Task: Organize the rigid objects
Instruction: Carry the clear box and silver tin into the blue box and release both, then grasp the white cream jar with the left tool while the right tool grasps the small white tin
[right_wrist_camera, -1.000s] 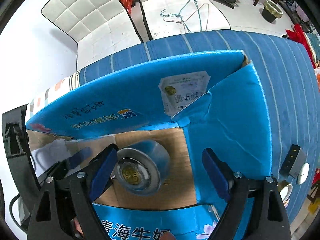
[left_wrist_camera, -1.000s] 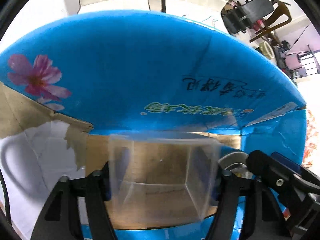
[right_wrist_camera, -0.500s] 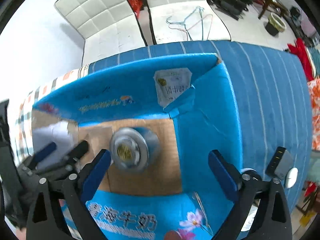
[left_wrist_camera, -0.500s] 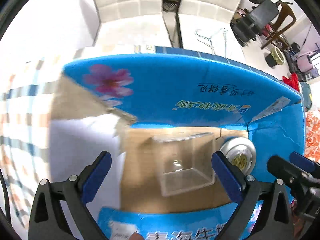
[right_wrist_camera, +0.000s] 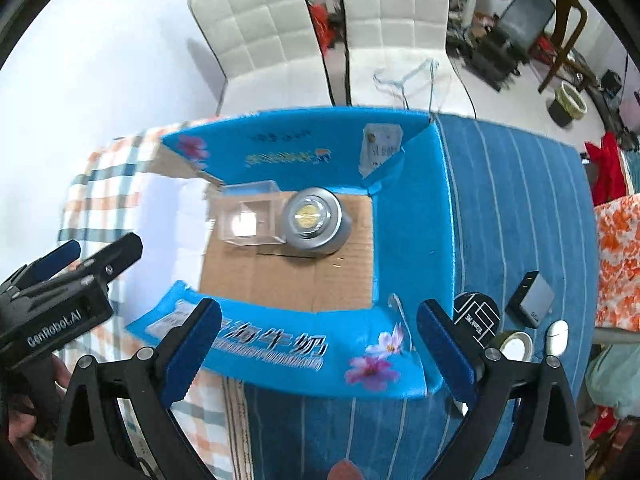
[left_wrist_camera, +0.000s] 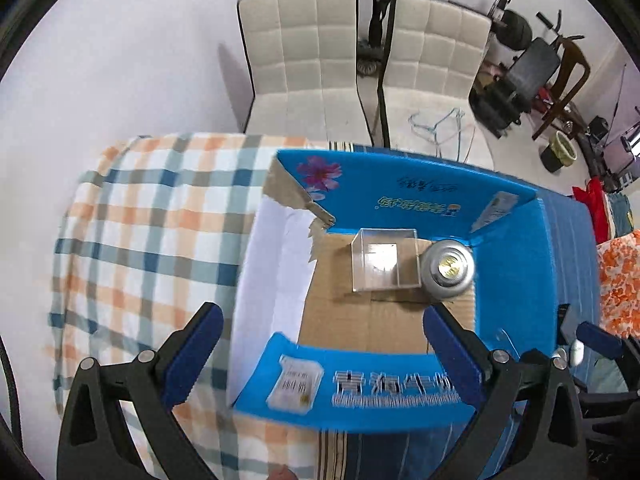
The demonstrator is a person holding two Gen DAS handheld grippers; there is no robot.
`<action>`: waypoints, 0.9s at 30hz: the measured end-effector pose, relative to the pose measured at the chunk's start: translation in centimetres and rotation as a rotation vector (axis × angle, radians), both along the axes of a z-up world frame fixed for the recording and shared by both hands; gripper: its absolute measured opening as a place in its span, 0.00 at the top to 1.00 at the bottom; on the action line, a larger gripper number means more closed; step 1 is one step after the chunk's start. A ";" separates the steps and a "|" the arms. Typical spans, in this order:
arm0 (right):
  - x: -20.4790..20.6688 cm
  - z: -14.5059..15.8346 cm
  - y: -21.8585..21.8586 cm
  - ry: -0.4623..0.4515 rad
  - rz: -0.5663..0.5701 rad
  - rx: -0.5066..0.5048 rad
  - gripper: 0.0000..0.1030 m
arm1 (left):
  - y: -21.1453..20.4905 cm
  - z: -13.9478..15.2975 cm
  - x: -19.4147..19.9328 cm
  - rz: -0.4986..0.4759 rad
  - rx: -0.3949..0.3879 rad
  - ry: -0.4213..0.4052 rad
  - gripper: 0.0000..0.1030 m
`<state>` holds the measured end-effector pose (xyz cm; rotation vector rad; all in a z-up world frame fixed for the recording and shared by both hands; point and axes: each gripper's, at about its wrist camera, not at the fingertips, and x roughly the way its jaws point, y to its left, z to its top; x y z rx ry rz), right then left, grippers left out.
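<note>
A blue cardboard box [left_wrist_camera: 420, 200] [right_wrist_camera: 280, 152] stands open on the table. On its brown floor sit a clear plastic cube [left_wrist_camera: 385, 260] [right_wrist_camera: 250, 214] and, touching its right side, a round silver tin [left_wrist_camera: 448, 268] [right_wrist_camera: 314, 218]. My left gripper [left_wrist_camera: 324, 350] hovers open, high above the box's near wall, empty. My right gripper [right_wrist_camera: 320, 338] is also open and empty, raised over the near wall; the left gripper's body [right_wrist_camera: 60, 304] shows at its left.
A checked cloth [left_wrist_camera: 152, 240] covers the table's left part and a blue striped cloth [right_wrist_camera: 520, 208] its right. Right of the box lie a black disc [right_wrist_camera: 476, 314], a grey charger [right_wrist_camera: 530, 298], a tape roll [right_wrist_camera: 516, 346] and a white mouse [right_wrist_camera: 558, 336]. Two white chairs [left_wrist_camera: 360, 80] stand behind.
My left gripper let go of the clear cube inside the box and opened. Both grippers rose and pulled back, so the whole box is now in view.
</note>
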<state>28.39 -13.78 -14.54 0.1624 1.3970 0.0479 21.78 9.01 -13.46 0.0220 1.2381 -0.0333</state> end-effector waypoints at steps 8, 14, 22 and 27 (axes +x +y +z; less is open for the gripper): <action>-4.6 6.4 0.7 -0.078 -0.002 0.014 0.03 | -0.3 6.5 -4.7 -0.019 0.018 -0.095 0.00; -8.0 9.8 -0.8 -0.131 -0.020 0.059 0.01 | -1.2 9.2 -7.4 -0.035 0.004 -0.136 0.00; -12.3 8.7 -11.0 -0.119 -0.151 0.087 0.00 | -7.6 8.5 -10.7 -0.092 -0.019 -0.122 0.00; -15.0 3.8 -21.4 -0.008 -0.306 -0.003 0.00 | -15.4 2.8 -12.2 -0.186 -0.043 -0.003 0.00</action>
